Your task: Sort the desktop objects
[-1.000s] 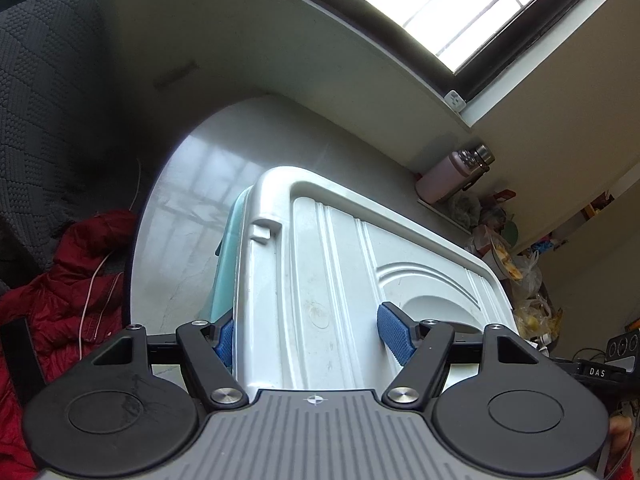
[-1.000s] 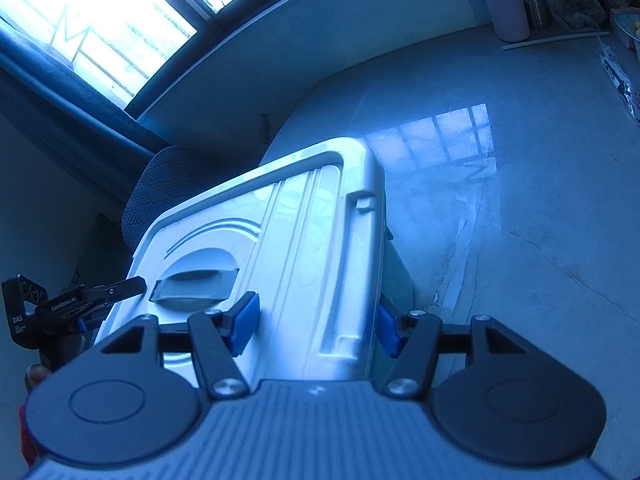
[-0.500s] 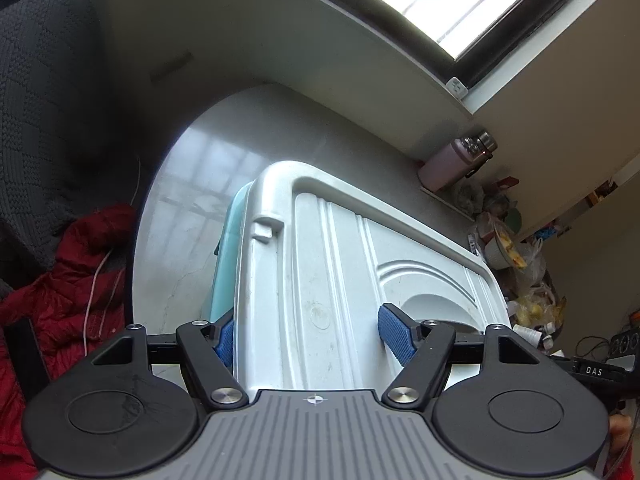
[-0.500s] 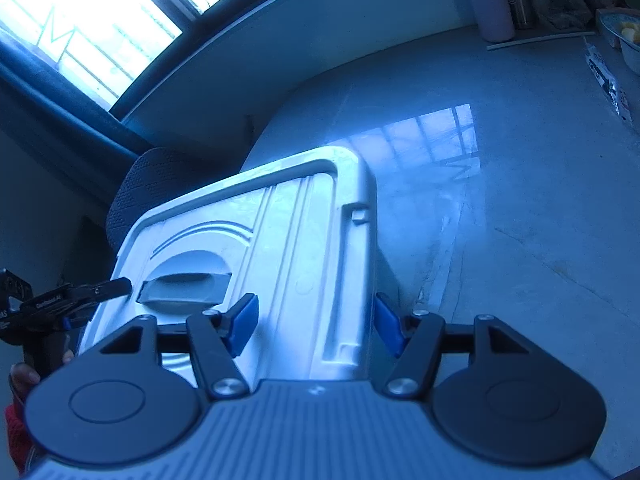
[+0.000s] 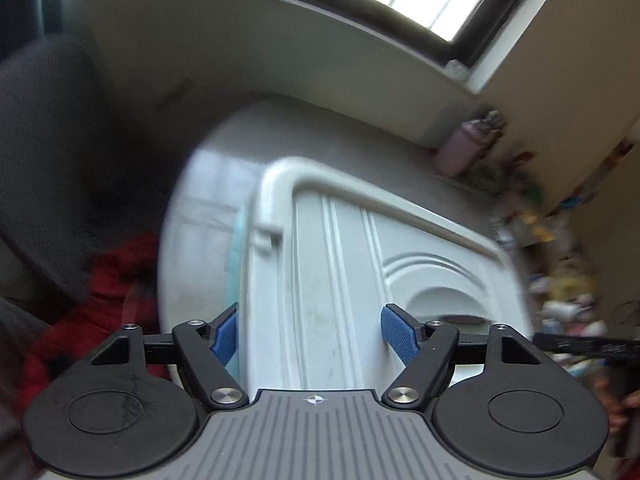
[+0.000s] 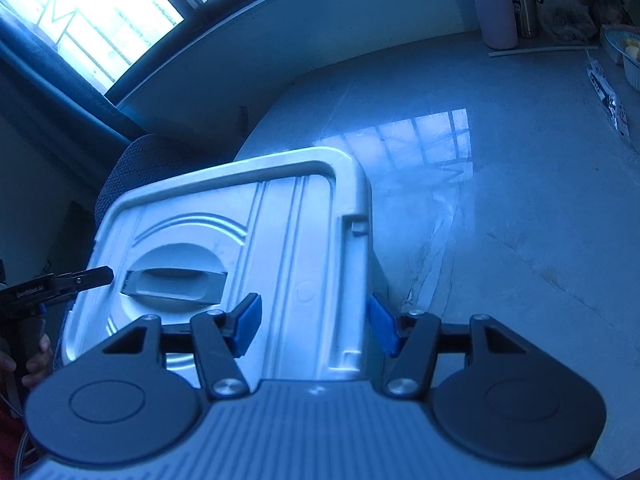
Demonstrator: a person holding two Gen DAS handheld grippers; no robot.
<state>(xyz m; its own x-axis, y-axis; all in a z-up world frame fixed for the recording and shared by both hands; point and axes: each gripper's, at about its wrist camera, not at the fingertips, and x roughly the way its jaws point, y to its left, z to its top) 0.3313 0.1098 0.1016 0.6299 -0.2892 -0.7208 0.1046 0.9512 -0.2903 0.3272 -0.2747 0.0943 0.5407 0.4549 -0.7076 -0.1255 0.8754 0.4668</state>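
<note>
The left wrist view is smeared with motion blur, so the clutter along the far right of the table (image 5: 208, 216) is unreadable, and the body of the storage box shows only as a teal sliver under its white lid (image 6: 256, 248). That box sits on a pale glossy table under a bright window (image 6: 100, 4), with a dark chair (image 5: 44, 140) and a red garment (image 5: 100, 296) beside it and a pink bottle (image 6: 498, 16) well back. The left gripper (image 5: 312, 334) straddles the lid's left edge, its jaws opening with the lid between them — the right gripper (image 6: 316, 322) straddles the opposite edge, half-closed, pad contact unclear.
</note>
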